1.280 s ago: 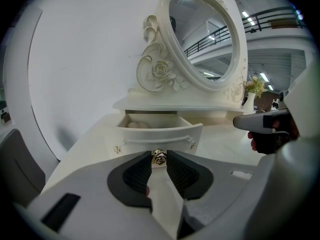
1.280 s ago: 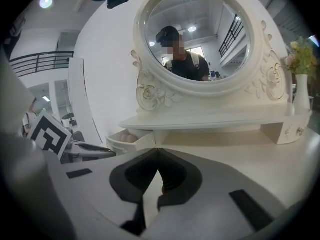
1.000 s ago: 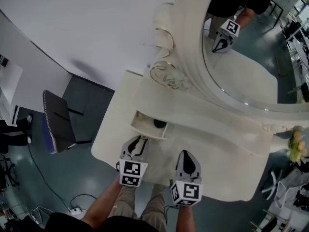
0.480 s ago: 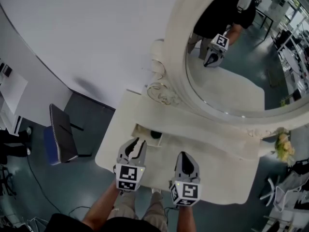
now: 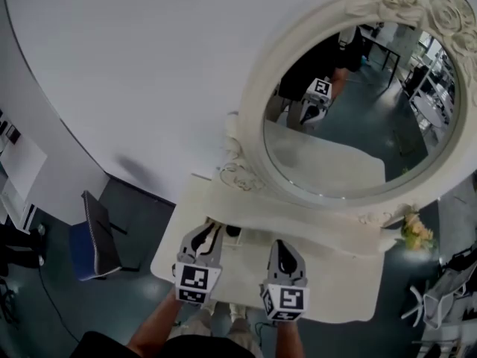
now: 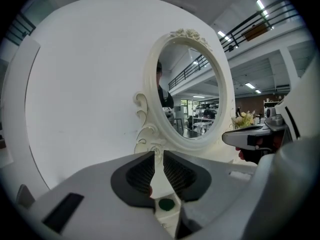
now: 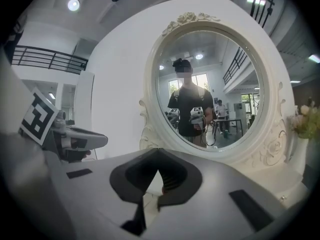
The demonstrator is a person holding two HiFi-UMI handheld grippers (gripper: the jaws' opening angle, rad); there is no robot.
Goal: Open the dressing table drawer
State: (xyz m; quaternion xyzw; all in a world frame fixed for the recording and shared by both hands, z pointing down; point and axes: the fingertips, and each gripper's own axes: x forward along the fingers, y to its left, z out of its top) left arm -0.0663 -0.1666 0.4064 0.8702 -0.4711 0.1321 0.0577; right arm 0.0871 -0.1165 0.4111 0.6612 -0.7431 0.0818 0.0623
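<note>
The cream dressing table (image 5: pixel 339 286) stands against a white wall. Its small left drawer (image 5: pixel 240 237) is pulled out, with a dark round thing (image 5: pixel 232 231) inside. My left gripper (image 5: pixel 211 228) hangs above the drawer's front. Its jaws are closing to a narrow gap, and nothing is between them. Through that gap in the left gripper view (image 6: pixel 158 156) I see the drawer with the round green thing (image 6: pixel 166 204) below. My right gripper (image 5: pixel 281 243) is held beside it over the tabletop, with its tips together and empty (image 7: pixel 159 166).
A large oval mirror (image 5: pixel 358 118) in a carved cream frame rises behind the table and reflects the person and the grippers. A bunch of flowers (image 5: pixel 416 233) stands at the table's right end. A dark chair (image 5: pixel 93 237) is on the floor at the left.
Both grippers have risen away from the tabletop. The view has tilted up and now takes in the whole mirror. The left jaws have narrowed. The drawer stays open.
</note>
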